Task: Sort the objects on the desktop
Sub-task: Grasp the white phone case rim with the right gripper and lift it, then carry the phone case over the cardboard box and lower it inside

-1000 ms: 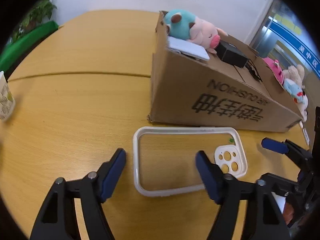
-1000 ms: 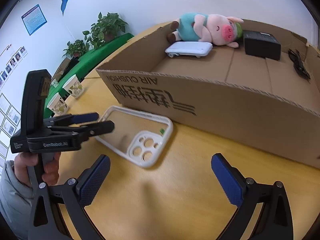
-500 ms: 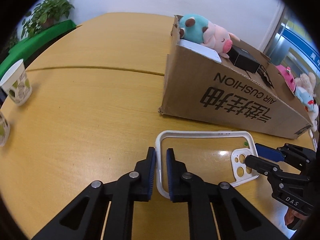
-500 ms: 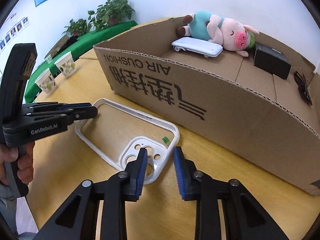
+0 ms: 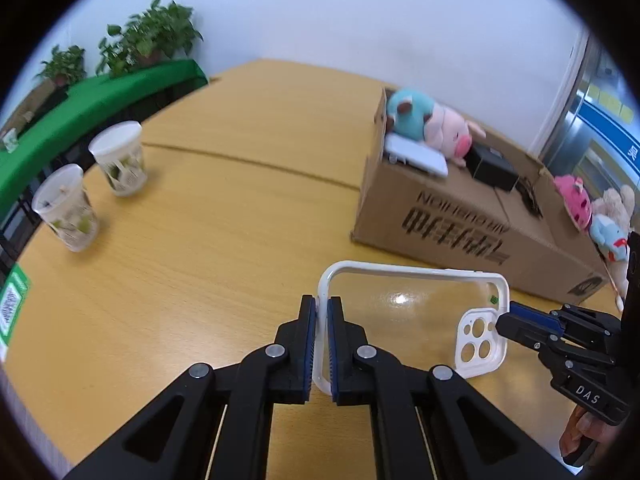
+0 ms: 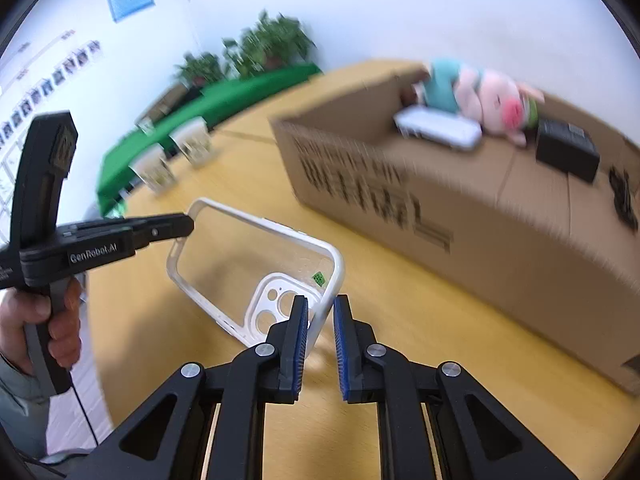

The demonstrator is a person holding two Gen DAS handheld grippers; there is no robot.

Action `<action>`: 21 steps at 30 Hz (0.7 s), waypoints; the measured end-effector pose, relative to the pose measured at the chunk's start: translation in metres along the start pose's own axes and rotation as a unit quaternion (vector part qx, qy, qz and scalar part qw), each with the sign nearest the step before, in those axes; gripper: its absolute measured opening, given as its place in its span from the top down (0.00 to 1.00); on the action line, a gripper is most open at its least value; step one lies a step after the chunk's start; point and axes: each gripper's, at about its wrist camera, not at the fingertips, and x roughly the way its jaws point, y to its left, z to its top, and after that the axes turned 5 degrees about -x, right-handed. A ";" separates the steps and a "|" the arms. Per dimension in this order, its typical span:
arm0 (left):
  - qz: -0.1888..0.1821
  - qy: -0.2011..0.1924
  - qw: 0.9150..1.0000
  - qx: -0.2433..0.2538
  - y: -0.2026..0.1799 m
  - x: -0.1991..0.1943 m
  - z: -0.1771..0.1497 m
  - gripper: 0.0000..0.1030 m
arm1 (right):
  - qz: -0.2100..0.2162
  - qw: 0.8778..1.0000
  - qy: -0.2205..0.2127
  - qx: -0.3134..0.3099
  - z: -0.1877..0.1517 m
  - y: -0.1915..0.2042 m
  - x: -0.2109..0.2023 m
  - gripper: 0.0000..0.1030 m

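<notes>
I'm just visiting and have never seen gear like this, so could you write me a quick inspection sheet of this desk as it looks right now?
Surface: wooden table, seam across it.
Job's things: clear phone case with white rim, raised off the table; cardboard box holding a plush pig, a white device and a black box.
Clutter: two paper cups; more plush toys beyond the box.
Grippers: left gripper shut on the case's short edge; right gripper shut on its camera end.
Cables: black cord in the box.
Surroundings: potted plants, green-covered bench, white wall.
</notes>
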 end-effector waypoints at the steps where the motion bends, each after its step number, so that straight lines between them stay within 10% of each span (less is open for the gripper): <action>1: 0.004 -0.010 1.000 0.001 -0.002 -0.009 0.003 0.95 | 0.004 1.000 -0.010 -0.002 0.005 0.002 -0.006 0.88; 10: 0.023 -0.089 0.995 0.025 -0.045 -0.056 0.039 0.95 | 0.009 0.992 -0.123 -0.038 0.061 0.001 -0.084 0.88; 21: 0.024 -0.130 0.991 0.012 -0.074 -0.066 0.057 0.95 | 0.000 0.987 -0.155 -0.028 0.090 -0.027 -0.108 0.88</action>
